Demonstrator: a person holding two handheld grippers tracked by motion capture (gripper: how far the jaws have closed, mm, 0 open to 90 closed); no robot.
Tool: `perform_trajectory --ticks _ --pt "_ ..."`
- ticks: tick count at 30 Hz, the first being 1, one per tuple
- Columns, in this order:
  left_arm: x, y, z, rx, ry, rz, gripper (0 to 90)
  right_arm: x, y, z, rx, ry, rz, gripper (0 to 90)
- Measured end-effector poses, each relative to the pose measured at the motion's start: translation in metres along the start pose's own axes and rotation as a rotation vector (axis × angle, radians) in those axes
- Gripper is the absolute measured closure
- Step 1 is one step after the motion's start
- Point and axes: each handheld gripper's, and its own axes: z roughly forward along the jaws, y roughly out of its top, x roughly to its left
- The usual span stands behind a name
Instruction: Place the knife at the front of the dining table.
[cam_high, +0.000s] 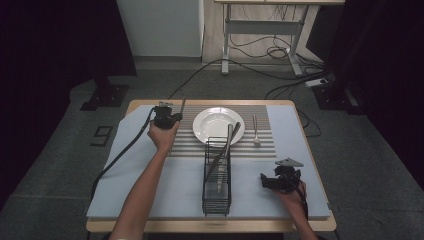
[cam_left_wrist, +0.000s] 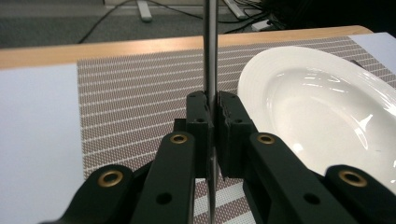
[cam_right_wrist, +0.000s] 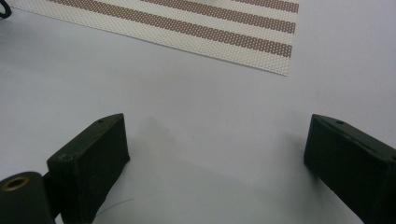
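Observation:
My left gripper (cam_high: 177, 118) (cam_left_wrist: 212, 116) is shut on a thin metal utensil (cam_high: 183, 106) (cam_left_wrist: 210, 46), seen edge-on like a knife blade. It is held upright over the striped placemat (cam_left_wrist: 130, 93), just left of the white deep plate (cam_high: 218, 125) (cam_left_wrist: 322, 107). A black wire rack (cam_high: 217, 175) stands in front of the plate with long utensils (cam_high: 229, 142) leaning in it. On the placemat right of the plate lies a piece of silver cutlery (cam_high: 255, 131). My right gripper (cam_high: 265, 181) (cam_right_wrist: 217, 154) is open, low over the blue mat (cam_right_wrist: 201, 107), with nothing between its fingers.
The blue mat (cam_high: 150, 185) covers most of the wooden table (cam_high: 210, 226). A corner of the placemat (cam_right_wrist: 261, 51) shows ahead of the right gripper. Cables trail from both grippers. Beyond the table, cables and desk legs (cam_high: 260, 50) sit on the floor.

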Motion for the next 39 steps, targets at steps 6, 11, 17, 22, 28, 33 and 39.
perform_trajectory --ticks 6,11,17,22,28,33,39 --pt "0.003 -0.002 0.008 0.014 0.0 -0.009 84.6 0.0 0.0 0.0 0.0 0.0 0.0 6.3" --pt "0.003 -0.003 0.01 0.01 -0.01 -0.013 84.6 0.0 0.0 0.0 0.0 0.0 0.0 6.3" --pt "0.005 -0.006 0.019 0.033 0.006 -0.02 84.6 0.0 0.0 0.0 -0.001 0.0 0.0 6.3" --pt "0.007 -0.01 0.03 0.068 -0.001 -0.037 84.6 0.0 0.0 0.0 -0.001 0.0 -0.001 6.3" --pt "0.007 -0.016 0.04 0.105 -0.002 -0.037 84.6 0.0 0.0 0.0 -0.001 0.0 0.0 6.3" --pt "0.008 -0.018 0.044 0.118 -0.001 -0.044 84.6 0.0 0.0 0.0 -0.001 0.0 0.0 6.3" --pt "0.012 -0.019 0.049 0.158 0.005 -0.053 84.6 0.0 0.0 0.0 -0.001 0.0 -0.001 6.3"
